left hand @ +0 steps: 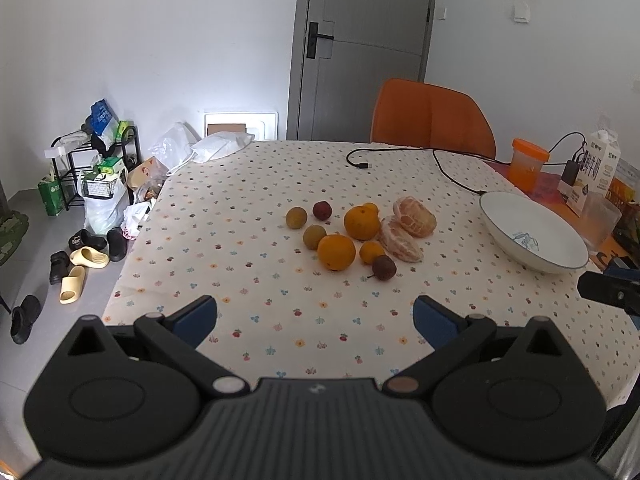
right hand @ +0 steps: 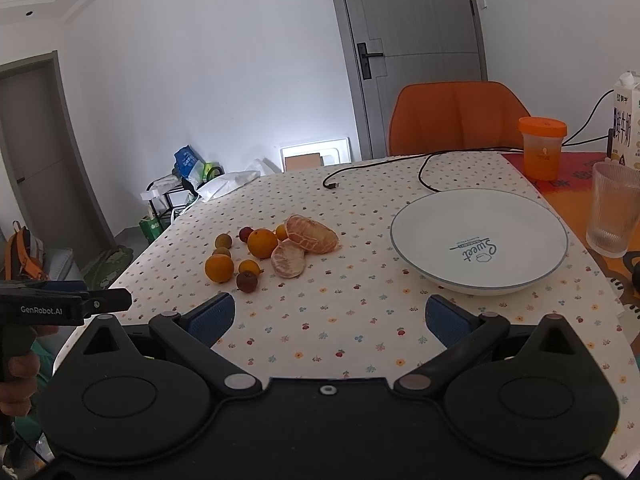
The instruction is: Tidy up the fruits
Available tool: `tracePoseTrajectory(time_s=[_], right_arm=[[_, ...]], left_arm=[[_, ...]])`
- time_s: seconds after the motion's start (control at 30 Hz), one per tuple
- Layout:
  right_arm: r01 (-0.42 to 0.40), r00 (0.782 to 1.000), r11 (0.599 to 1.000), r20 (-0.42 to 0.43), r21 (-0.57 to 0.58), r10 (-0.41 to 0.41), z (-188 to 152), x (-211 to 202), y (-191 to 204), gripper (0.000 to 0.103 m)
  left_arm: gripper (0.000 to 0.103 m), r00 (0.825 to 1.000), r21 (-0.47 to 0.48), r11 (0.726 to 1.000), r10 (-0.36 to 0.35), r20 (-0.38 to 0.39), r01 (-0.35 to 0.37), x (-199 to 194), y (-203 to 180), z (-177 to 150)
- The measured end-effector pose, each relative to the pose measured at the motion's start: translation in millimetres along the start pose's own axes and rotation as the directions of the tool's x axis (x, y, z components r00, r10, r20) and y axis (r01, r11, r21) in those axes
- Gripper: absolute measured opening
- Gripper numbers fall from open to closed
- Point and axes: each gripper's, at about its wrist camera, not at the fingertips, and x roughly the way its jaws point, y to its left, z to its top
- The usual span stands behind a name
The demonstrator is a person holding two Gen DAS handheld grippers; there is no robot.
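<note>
Nothing picked up yet. Left gripper (left hand: 315, 317) spread wide and empty, hovering over bare tablecloth (left hand: 280, 332) short of the fruit. Right gripper (right hand: 330, 317) same deal: blue pads wide apart, nothing between them, parked near the plate (right hand: 404, 240).

Fruit all bunched in one heap mid-table, left of the plate and well apart from it: big orange (left hand: 336, 252) at the front, another orange (left hand: 362, 222) behind, dark plum (left hand: 384, 267) just beside a small orange (left hand: 371, 252), two peeled mandarin pieces (left hand: 401, 243) (left hand: 414, 216) on the plate side, greenish plums (left hand: 314, 236) (left hand: 296, 217) on the far-left edge of the pile.

Stuff that could go sideways, guessing from here:

- Heap packed tight, several pieces touching. Going in for a middle one probably knocks neighbours, and round fruit on smooth cloth rolls. Table edge on the left not far from the green plums, floor full of shoes below.
- Peeled mandarin looks soft, no skin. Too hard a squeeze likely splits segments or smears juice on the pads.
- Small plums easy to pinch off-centre and squirt out sideways.
- Plate shallow with a low rim, so anything dropped from height could bounce or roll back out.
- Charging cable (right hand: 424, 168) lying behind the plate, glass (right hand: 612, 208) right beside it. Wide swing with the right tool could snag or tip something.

Safest bet probably the outer pieces first.
</note>
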Motion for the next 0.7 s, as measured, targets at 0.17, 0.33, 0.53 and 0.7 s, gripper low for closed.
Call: tracePoseTrajectory(time_s=[0.17,0.33,0.53,0.7], right_arm=[[-0.006,1.0,1.0,0.002,0.013,0.006,2,4,-4,0.103],[-0.035,0.999,0.999,-0.006,0.022,0.035,6,16,-8,0.103],[-0.084,0.996,0.996,-0.021,0.011,0.084,9,33,-3,0.103],[-0.109,0.993,0.994,-0.041,0.027,0.11,10,49,-3,0.103]], left_arm=[[0.103,1.0,-0.007,1.0,0.003,0.015,-0.003,4,2,5],[0.103,1.0,-0.026,1.0,0.006,0.016,-0.006,15,6,9],[0.103,1.0,-0.035,0.999,0.003,0.017,-0.003,29,11,11],[0.101,1.0,-0.051,0.999,0.0,0.013,0.0,42,17,13]])
